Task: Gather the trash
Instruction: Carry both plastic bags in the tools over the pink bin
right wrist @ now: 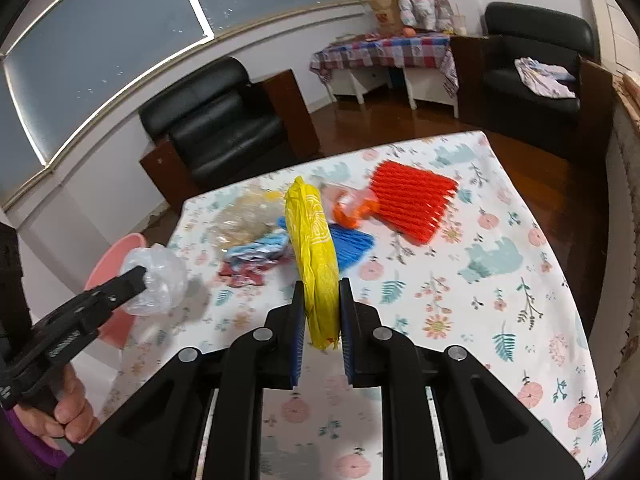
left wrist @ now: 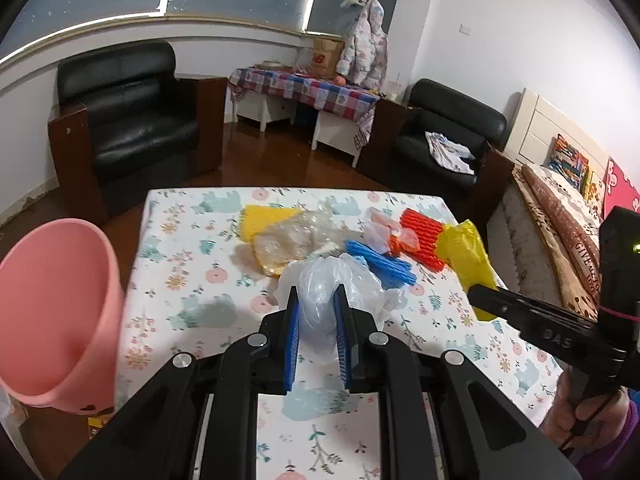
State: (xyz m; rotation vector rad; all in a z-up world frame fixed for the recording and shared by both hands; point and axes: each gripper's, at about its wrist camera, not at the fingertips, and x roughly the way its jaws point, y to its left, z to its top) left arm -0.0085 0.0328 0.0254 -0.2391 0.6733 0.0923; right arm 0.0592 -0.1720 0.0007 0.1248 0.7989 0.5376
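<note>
My left gripper (left wrist: 316, 294) is shut on a clear plastic bag (left wrist: 332, 284), held above the floral table (left wrist: 192, 280); the bag also shows in the right wrist view (right wrist: 160, 280). My right gripper (right wrist: 322, 288) is shut on a yellow plastic bag (right wrist: 314, 240), lifted over the table; it also shows in the left wrist view (left wrist: 466, 256). A pink bin (left wrist: 52, 312) stands at the table's left edge. On the table lie a red foam net (right wrist: 412, 200), a blue foam net (right wrist: 352, 244), a yellow foam net (left wrist: 264, 218), a crumpled clear wrapper (left wrist: 292, 240) and an orange-and-clear bag (right wrist: 352, 206).
A crumpled blue-and-red wrapper (right wrist: 256, 262) lies on the table. Two black armchairs (left wrist: 136, 120) (left wrist: 448, 140) and a checked side table (left wrist: 304, 92) stand beyond it. A bed (left wrist: 560, 216) is to the right. The floor is dark wood.
</note>
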